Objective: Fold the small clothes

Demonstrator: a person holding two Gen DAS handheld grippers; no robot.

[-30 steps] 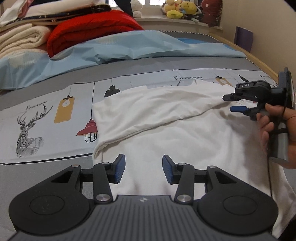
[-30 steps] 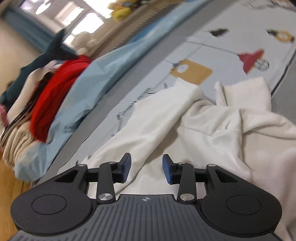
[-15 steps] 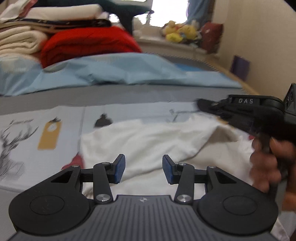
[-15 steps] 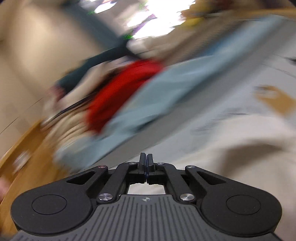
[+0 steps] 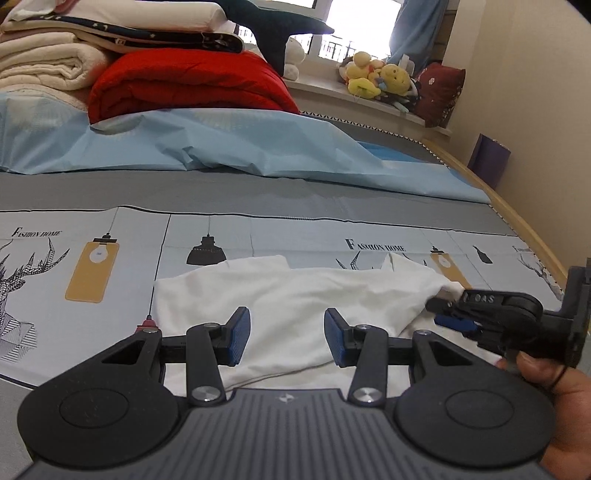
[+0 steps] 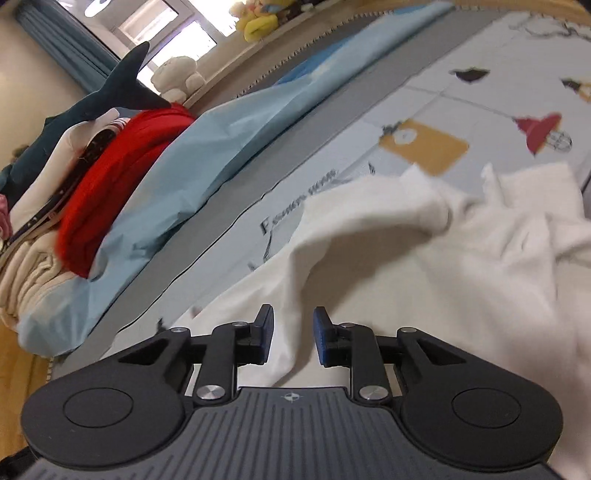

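Observation:
A white garment [image 5: 295, 295] lies partly folded on the patterned bed sheet [image 5: 110, 251]; it also shows in the right wrist view [image 6: 424, 258]. My left gripper [image 5: 287, 336] is open and empty, held just above the garment's near part. My right gripper [image 6: 290, 336] is open, its fingers apart over the garment's edge with cloth under the gap. In the left wrist view the right gripper [image 5: 443, 314] sits at the garment's right end, a hand holding it.
A light blue sheet [image 5: 221, 147] lies across the back of the bed. Behind it are a red quilt [image 5: 184, 85], stacked cream blankets [image 5: 44, 70] and a dark shark plush [image 5: 273, 33]. Soft toys [image 5: 376, 77] sit on the windowsill. The wooden bed edge [image 5: 517, 221] runs along the right.
The right gripper was shut half a second ago and is open now, low at the garment's right end. The garment's upper layer has been shifted. The left gripper stayed open.

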